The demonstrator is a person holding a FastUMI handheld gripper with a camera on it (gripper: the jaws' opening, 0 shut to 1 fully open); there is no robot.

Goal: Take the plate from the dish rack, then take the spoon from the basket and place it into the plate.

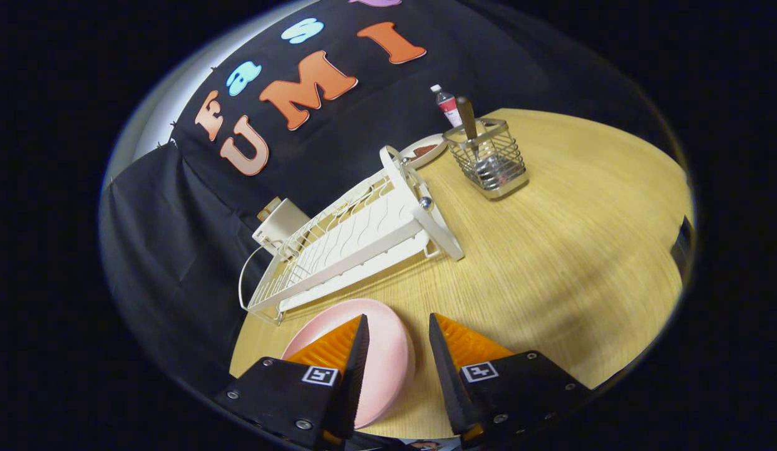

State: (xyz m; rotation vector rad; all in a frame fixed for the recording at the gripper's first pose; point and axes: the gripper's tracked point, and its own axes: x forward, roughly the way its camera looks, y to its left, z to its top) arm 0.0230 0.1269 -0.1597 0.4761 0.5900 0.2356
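The gripper [397, 326] stood open, holding nothing. The pink plate [388, 357] lay flat on the table [551, 263] just under and between its fingers, out of the white dish rack [357, 232] just beyond. Well beyond, the spoon [468, 122] stood upright in the wire basket [488, 160]. It looked light, stiff and probably slippery; its raised handle seemed the best hold.
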